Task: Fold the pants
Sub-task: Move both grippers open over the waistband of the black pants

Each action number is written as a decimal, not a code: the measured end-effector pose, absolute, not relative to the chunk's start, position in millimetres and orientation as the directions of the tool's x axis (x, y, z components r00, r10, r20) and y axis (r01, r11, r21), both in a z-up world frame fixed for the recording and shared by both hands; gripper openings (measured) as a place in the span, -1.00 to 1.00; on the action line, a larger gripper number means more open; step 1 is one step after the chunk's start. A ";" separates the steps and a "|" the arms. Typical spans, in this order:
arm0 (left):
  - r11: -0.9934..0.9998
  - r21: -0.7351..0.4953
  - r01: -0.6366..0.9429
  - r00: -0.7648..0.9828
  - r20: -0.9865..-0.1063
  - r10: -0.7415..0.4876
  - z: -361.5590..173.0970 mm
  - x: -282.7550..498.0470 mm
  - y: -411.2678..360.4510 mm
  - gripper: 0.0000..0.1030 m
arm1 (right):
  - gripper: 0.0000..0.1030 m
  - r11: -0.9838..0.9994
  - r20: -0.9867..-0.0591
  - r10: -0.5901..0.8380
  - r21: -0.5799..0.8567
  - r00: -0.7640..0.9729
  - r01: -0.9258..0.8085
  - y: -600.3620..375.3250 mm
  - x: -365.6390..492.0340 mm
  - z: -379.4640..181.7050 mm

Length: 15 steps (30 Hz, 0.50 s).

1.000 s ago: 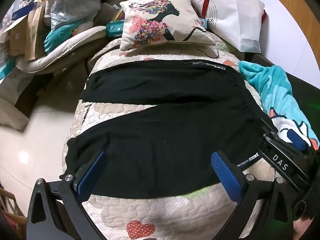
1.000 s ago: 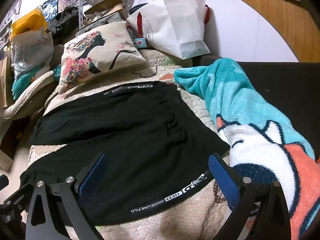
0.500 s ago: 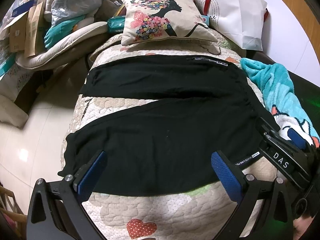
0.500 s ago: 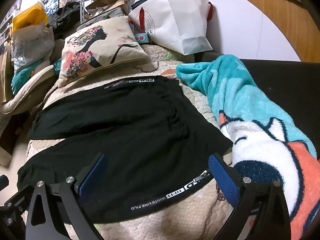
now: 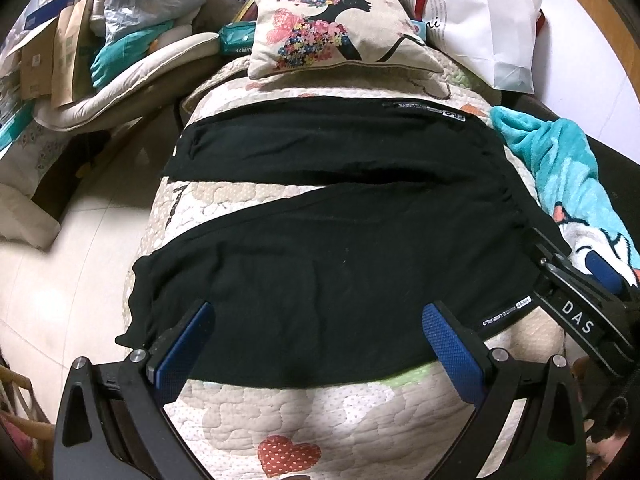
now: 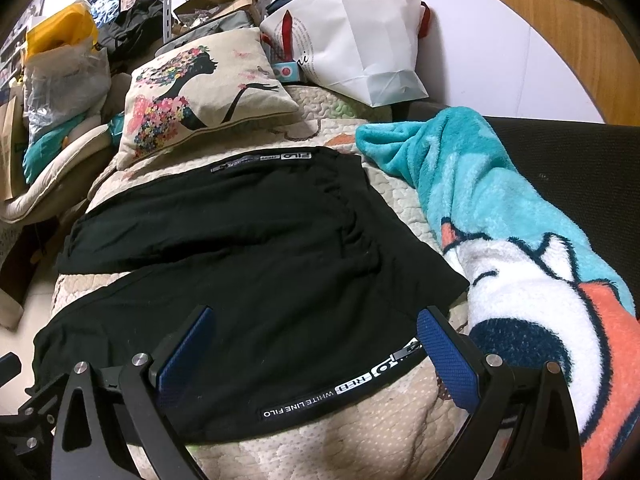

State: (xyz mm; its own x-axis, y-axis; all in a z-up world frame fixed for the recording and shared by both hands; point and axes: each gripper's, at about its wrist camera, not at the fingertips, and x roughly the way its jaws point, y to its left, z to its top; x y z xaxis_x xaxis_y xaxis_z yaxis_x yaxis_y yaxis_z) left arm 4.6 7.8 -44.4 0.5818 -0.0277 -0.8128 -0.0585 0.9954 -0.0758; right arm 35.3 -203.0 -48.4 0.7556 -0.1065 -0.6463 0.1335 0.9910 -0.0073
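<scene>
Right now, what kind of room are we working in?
Most likely a lived-in bedroom or living room: black pants lie on a quilted cover, with a printed cushion and piled bags behind.

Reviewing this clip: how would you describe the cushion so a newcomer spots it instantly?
Start at the quilted bed cover, where the black pants lie spread. Look past them to the far end: the cushion leans there, left of a white paper bag. Only it shows a woman's black profile with flowers for hair.

Pants (image 5: pixel 328 264): black, spread flat across the quilt (image 5: pixel 280 412)
Left gripper (image 5: pixel 316 340): jaws wide apart above the near leg
Pillow (image 5: pixel 332 28): quilt's far edge
</scene>
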 end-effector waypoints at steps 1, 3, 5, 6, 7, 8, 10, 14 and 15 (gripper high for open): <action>0.995 -0.075 -0.060 0.580 -0.814 -0.027 -45.2 4.6 8.0 1.00 | 0.99 0.991 -0.647 -0.106 -0.008 0.755 0.133 -202.7 35.3 -48.5; 0.995 -0.074 -0.064 0.575 -0.818 -0.024 -46.8 5.0 8.8 1.00 | 0.99 0.991 -0.648 -0.107 -0.009 0.754 0.133 -201.7 35.0 -48.1; 0.995 -0.072 -0.068 0.571 -0.820 -0.020 -48.5 4.9 10.0 1.00 | 0.99 0.991 -0.648 -0.106 -0.009 0.754 0.132 -200.7 34.9 -48.2; 0.995 -0.073 -0.069 0.570 -0.822 -0.021 -49.1 5.9 10.3 1.00 | 0.99 0.991 -0.649 -0.105 -0.009 0.754 0.131 -200.7 34.9 -48.5; 0.995 -0.073 -0.071 0.567 -0.823 -0.020 -49.7 6.6 10.8 1.00 | 0.99 0.991 -0.649 -0.105 -0.008 0.753 0.131 -200.4 35.0 -48.7; 0.995 -0.074 -0.072 0.565 -0.825 -0.021 -50.6 6.6 10.8 1.00 | 0.99 0.991 -0.650 -0.104 -0.008 0.752 0.130 -200.6 35.3 -49.1; 0.995 -0.073 -0.071 0.559 -0.829 -0.021 -52.0 7.3 11.0 1.00 | 0.99 0.991 -0.653 -0.103 -0.007 0.750 0.130 -200.3 35.9 -49.7; 0.995 -0.074 -0.073 0.550 -0.835 -0.022 -53.6 10.5 11.3 1.00 | 0.99 0.992 -0.660 -0.100 -0.005 0.745 0.129 -200.0 37.4 -51.3; 0.995 -0.073 -0.073 0.549 -0.836 -0.021 -53.9 11.2 11.6 1.00 | 0.99 0.992 -0.660 -0.101 -0.005 0.744 0.130 -199.1 37.0 -51.5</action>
State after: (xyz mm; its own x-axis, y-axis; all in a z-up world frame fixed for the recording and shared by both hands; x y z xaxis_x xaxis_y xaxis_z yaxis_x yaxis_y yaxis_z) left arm 11.2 11.6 -53.9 0.5490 -0.0211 -0.8356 -0.0735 0.9946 -0.0733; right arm 37.0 -199.1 -51.5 0.7442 -0.1006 -0.6603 0.1295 0.9916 -0.0050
